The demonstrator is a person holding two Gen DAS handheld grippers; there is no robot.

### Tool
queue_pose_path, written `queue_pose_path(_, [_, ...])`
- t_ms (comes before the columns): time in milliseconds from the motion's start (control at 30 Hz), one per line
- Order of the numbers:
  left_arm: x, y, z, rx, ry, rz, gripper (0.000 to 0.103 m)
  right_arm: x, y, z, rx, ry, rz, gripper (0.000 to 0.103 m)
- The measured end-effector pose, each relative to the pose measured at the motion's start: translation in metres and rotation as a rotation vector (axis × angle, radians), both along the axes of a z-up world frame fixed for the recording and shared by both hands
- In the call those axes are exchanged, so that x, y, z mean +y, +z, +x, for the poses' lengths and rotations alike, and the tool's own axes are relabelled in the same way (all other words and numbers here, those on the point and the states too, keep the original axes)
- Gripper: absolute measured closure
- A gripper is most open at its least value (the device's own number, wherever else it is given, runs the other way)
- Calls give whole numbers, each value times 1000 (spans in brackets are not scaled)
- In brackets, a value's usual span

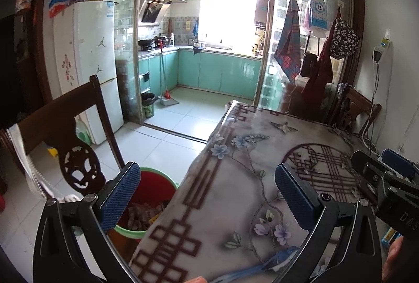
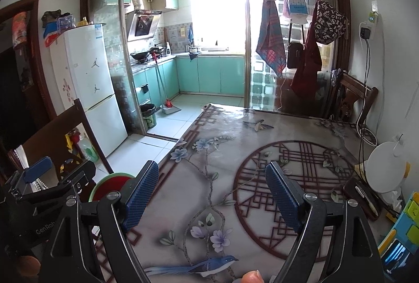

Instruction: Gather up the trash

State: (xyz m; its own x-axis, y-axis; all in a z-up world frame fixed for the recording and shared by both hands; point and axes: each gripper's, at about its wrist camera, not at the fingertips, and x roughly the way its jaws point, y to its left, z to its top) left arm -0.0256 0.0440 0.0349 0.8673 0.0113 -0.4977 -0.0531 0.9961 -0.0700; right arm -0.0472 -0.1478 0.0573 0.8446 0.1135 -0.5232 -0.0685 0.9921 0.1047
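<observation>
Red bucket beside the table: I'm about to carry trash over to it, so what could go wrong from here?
1. The red bucket sits partly under the table edge, so dropped trash may land on the tablecloth or the floor.
2. The chair stands close beside it, crowding the open left gripper.
3. Near the open right gripper, the white cable and dark phone could be snagged.

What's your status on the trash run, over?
Left gripper and right gripper open, empty, over the floral tablecloth. Red bin beside table, scraps inside. No trash visible between the fingers. Chair crowds the bin.
</observation>
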Motion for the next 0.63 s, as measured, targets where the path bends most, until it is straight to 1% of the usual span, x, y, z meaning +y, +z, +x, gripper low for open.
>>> queue_pose_path(433, [-16,-6,13,26,-37,13,0,-12,-8,13,21,-19,-3,19])
queue_pose_path(500, [-20,-8,17,40,-51,9,0,-15,-11,16,28,-25,-3,19])
queue_pose_path(633, [-30,-19,32,93,-89,-20,0,-27,-21,24,56,-40,6,19])
